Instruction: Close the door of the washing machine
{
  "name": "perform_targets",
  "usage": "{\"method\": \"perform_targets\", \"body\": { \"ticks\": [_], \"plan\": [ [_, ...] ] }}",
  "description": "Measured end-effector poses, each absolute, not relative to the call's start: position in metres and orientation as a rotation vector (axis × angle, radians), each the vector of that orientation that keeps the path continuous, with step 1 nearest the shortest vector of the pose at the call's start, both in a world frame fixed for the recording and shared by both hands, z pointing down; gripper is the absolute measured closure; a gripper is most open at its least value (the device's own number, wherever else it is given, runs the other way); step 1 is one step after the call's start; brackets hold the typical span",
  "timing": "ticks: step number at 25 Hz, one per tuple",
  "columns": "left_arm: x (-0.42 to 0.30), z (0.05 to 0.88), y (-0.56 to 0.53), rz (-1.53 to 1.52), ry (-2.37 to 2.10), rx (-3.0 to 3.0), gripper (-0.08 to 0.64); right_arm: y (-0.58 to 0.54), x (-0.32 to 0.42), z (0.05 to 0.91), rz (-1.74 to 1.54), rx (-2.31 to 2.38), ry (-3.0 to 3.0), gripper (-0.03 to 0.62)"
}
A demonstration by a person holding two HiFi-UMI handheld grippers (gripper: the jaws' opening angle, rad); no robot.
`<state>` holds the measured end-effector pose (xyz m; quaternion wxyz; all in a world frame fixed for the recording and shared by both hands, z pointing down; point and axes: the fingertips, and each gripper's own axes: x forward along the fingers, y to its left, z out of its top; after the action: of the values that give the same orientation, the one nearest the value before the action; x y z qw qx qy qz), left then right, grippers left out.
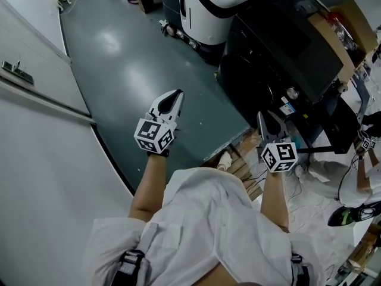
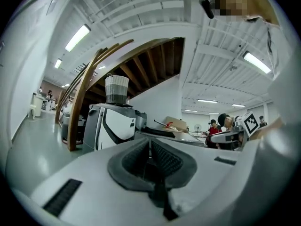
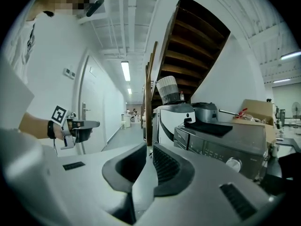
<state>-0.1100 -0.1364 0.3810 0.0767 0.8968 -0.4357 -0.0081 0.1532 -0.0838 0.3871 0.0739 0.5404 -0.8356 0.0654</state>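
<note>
Your washer (image 1: 286,52) sits up at the right of the head view, dark and boxy. Your right gripper (image 1: 268,118) is right at its near corner, tips just below the knob (image 1: 292,92), with no contact that you can see. The right gripper view looks along the front panel: a dark grey face, the knob nearest you, the panel running away toward the white robot (image 3: 171,121). Your left gripper (image 1: 177,94) is out over the green floor (image 1: 119,52), well apart from the washer and pointing up-frame alongside its front. That front faces left toward the floor, and the panel's long edge runs from the knob up and away from you. What looks like the door (image 1: 235,79) is a dark rounded bulge under the panel, between your two grippers and ahead of them. It's too dark to tell whether it sits flush. Your left jaws are pressed together with nothing between them. Your right jaws stand a narrow crack apart, gripping nothing. A cardboard box (image 1: 342,28) sits beyond the washer.
</note>
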Motion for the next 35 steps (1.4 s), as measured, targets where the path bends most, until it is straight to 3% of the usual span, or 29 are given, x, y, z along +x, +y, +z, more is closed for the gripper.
{"method": "perform_targets", "body": {
  "ticks": [7,35],
  "plan": [
    [-0.138,0.361,-0.104,-0.068,-1.317,2.691,0.535,-0.056,0.157,0.367,0.223,1.751,-2.515,0.558],
    [-0.180,0.319,-0.064,-0.081,-1.319,2.764,0.535,-0.002,0.136,0.331,-0.016,1.823,-2.402,0.566]
  ]
}}
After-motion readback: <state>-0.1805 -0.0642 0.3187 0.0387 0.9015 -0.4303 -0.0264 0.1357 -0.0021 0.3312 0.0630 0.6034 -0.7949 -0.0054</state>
